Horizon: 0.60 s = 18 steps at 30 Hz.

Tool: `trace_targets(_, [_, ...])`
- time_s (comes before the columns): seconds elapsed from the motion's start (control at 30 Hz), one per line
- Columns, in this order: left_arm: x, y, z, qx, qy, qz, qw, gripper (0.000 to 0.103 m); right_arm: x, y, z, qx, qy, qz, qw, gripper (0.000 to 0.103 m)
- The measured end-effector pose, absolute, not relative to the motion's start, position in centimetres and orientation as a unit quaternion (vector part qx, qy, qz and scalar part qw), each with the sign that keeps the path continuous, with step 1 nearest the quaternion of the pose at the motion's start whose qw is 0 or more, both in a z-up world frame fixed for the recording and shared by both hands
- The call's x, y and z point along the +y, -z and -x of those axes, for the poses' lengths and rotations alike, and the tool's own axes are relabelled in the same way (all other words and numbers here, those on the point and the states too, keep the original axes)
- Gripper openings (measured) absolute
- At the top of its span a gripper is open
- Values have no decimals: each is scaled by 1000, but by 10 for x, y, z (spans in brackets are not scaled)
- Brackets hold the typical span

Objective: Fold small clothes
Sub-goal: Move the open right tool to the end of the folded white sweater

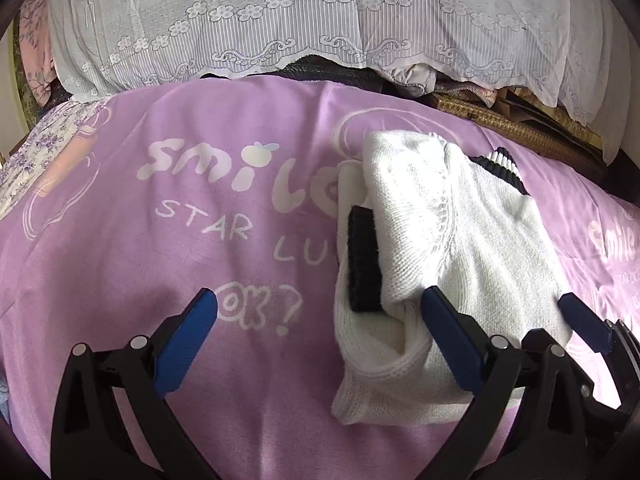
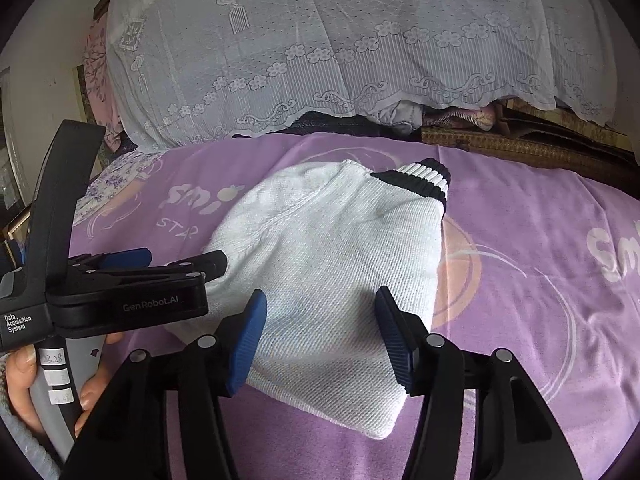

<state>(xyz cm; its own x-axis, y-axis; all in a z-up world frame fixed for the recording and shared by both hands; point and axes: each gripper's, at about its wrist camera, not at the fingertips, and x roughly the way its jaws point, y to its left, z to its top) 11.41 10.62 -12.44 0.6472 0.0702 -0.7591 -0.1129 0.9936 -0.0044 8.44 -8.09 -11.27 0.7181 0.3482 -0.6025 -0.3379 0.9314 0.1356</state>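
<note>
Because the white knitted garment (image 2: pixel 336 280) already lies doubled over on the purple bedspread (image 2: pixel 520 240), with its black-and-white ribbed band (image 2: pixel 420 178) turned to the far end and a black ribbed edge (image 1: pixel 363 258) peeping from under the upper layer in the left wrist view, neither tool needs a hold on it, and neither has one. The right gripper (image 2: pixel 320 338) stands with its blue-padded jaws partly apart, and the knit shows between them and below them; the pads do not pinch the cloth, so it holds nothing. The left gripper (image 1: pixel 320 340) is spread wide, one finger over bare bedspread by the printed "OK?" and the other over the near left part of the garment, also with nothing clamped. In the right wrist view that left tool lies to the left of the bundle, its fingers reaching in at the garment's left edge, with the person's hand (image 2: pixel 24 384) wrapped round its grey handle. The garment thus sits straight ahead of both grippers, near the middle of the bed, well short of the white lace cover (image 2: pixel 320 40) draped behind. Judging by its compact shape, the folding looks far along; a last tidy or a lift away seems the likely next need.
</note>
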Motion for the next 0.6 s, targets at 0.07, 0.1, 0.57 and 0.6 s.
trace_targets(0.07, [106, 125, -114, 416, -51, 25, 907, 99, -79, 112, -84, 326, -186, -2, 927, 63])
trace_targets(0.1, [106, 125, -114, 417, -50, 26, 907, 99, -78, 112, -84, 326, -186, 0, 927, 64])
trace_targets(0.57, [118, 105, -106, 393, -23, 81, 916, 99, -112, 104, -70, 293, -152, -77, 941, 64])
trace_targets(0.6, [120, 105, -108, 397, -19, 87, 914, 99, -113, 112, -78, 324, -156, -86, 929, 65])
